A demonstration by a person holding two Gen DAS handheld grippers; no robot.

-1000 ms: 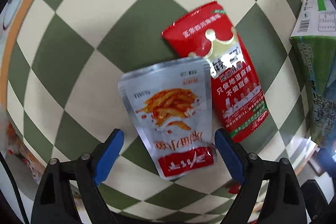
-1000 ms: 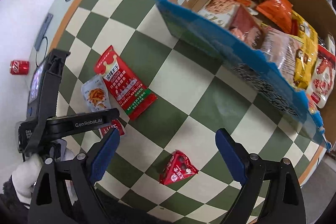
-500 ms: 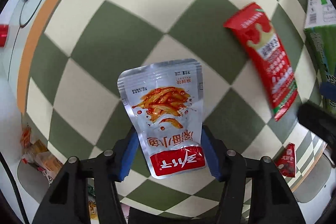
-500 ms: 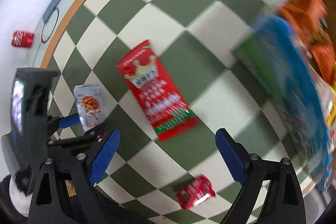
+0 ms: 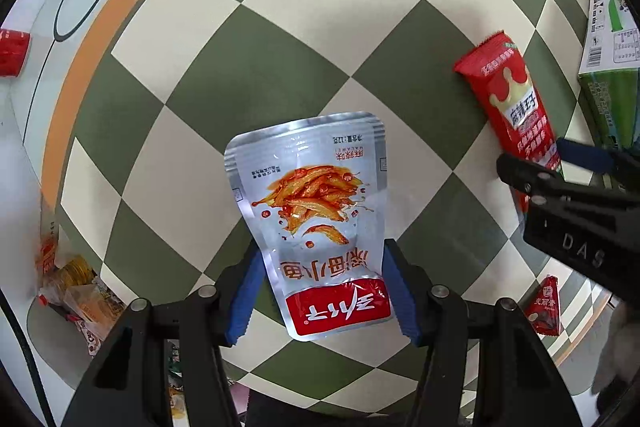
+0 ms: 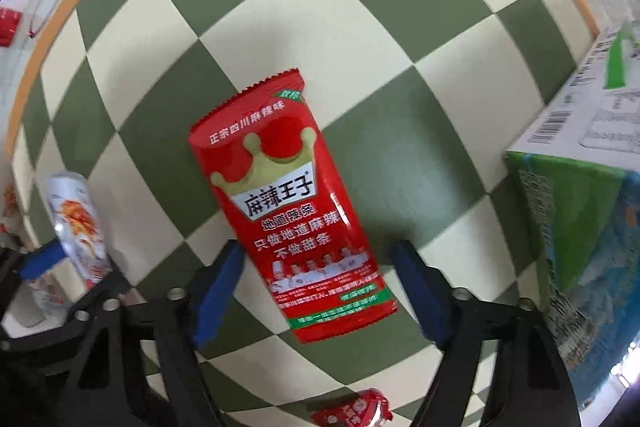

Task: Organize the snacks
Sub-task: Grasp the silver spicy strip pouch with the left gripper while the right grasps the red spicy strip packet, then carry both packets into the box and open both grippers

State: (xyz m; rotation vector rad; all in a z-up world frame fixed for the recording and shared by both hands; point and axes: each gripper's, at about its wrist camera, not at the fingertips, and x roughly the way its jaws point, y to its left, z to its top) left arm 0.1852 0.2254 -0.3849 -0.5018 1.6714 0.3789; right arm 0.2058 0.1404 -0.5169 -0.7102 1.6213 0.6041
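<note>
A silver fish-snack pouch [image 5: 316, 227] hangs above the checkered table [image 5: 280, 27], and my left gripper [image 5: 324, 293] is shut on its lower end. The same pouch [image 6: 76, 223] shows at the left edge of the right wrist view. A long red spicy-strip packet [image 6: 296, 227] lies flat on the table. My right gripper [image 6: 320, 291] points down over it, and its jaws are closing with the packet's lower half between the blue pads [image 6: 218, 287]; a small gap remains. In the left wrist view, the red packet [image 5: 516, 107] lies at the right, with the right gripper [image 5: 540, 159] around it.
A small red triangular snack [image 5: 546, 303] lies on the table near the front edge [image 6: 352, 413]. A green and blue cardboard box [image 6: 580, 227] stands close on the right. A red can [image 5: 12, 53] sits beyond the table's orange rim. Loose snack bags [image 5: 76, 291] lie lower left.
My left gripper closed on the silver pouch and lifted it off the table. My right gripper swung from above the box down over the red packet, and its jaws narrowed.
</note>
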